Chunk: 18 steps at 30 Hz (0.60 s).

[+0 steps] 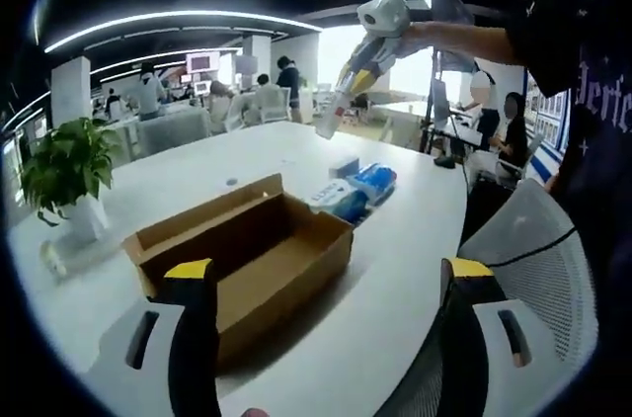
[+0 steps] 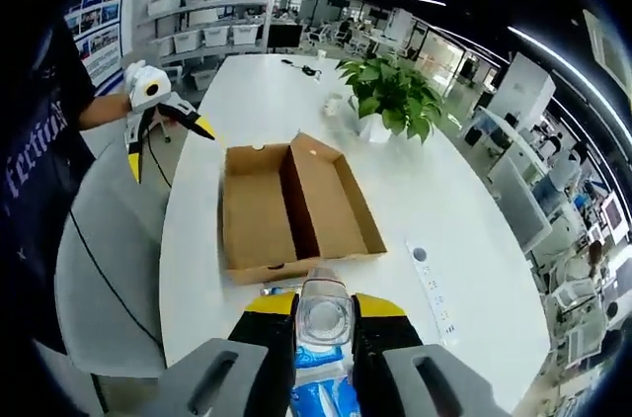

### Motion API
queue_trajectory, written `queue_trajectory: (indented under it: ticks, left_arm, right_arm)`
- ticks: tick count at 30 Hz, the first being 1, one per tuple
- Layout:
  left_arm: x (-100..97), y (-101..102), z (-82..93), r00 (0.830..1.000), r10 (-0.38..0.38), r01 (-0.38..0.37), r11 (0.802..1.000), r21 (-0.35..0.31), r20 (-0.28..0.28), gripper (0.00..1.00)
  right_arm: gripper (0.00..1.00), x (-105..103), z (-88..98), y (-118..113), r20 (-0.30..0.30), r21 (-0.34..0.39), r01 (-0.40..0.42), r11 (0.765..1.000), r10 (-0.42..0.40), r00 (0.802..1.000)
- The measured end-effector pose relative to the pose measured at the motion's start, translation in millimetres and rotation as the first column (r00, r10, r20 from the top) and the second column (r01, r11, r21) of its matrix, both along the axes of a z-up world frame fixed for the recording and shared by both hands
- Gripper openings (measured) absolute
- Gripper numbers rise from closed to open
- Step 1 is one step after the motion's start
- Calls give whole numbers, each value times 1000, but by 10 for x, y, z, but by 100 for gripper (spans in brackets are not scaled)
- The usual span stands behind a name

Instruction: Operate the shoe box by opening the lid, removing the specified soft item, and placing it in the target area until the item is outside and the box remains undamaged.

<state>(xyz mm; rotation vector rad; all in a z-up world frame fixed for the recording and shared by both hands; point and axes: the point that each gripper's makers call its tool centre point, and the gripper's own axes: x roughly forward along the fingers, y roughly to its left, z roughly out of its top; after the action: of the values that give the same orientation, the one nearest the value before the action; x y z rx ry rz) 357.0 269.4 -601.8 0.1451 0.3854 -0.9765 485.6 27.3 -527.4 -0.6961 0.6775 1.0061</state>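
Two tools are in play, and both are off the desk (image 2: 464,239). Our right tool (image 2: 322,338) is clenched on a soft blue-and-white pack (image 2: 318,392) with a clear cap, held just near of the open box (image 2: 296,205) and above the desk. In the left gripper view that same right tool (image 1: 367,51) hangs high over the far side of the desk, with other blue packs (image 1: 360,190) lying on the desk just right of the box (image 1: 247,249). Our left tool (image 1: 326,323) is released, its jaws spread wide; the right gripper view shows it (image 2: 163,125) held in the air left of the box, well apart from it.

We judge the item is already out of the box, with the lid folded back flat, so what remains is setting it down. Risks from here: the grip sits near the cap end, so the soft body could sag or slip loose if we swing quickly. Lowering too close could clip the box wall and dent the cardboard. Nothing steadies the box, so any bump would slide it.
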Motion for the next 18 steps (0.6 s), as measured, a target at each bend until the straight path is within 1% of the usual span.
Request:
queue_trajectory:
  ticks: [5, 8, 10, 18]
  left_arm:
    - [-11, 18, 35, 1000, 8, -8, 1000, -15, 9, 98]
    - [-6, 37, 44, 1000, 17, -17, 1000, -20, 9, 99]
    - [-1, 59, 45, 1000, 27, -27, 999, -23, 7, 99]
    - [-4, 142, 16, 999, 52, -52, 999, -16, 2, 99]
  right_arm:
    - [16, 103, -103, -22, 5, -57, -49, 997, 49, 999]
    - [16, 146, -155, 1, 1, -74, -77, 994, 78, 997]
    - [16, 187, -201, 10, 13, -108, -115, 987, 117, 993]
    - [16, 364, -450, -21, 9, -198, -169, 966, 174, 985]
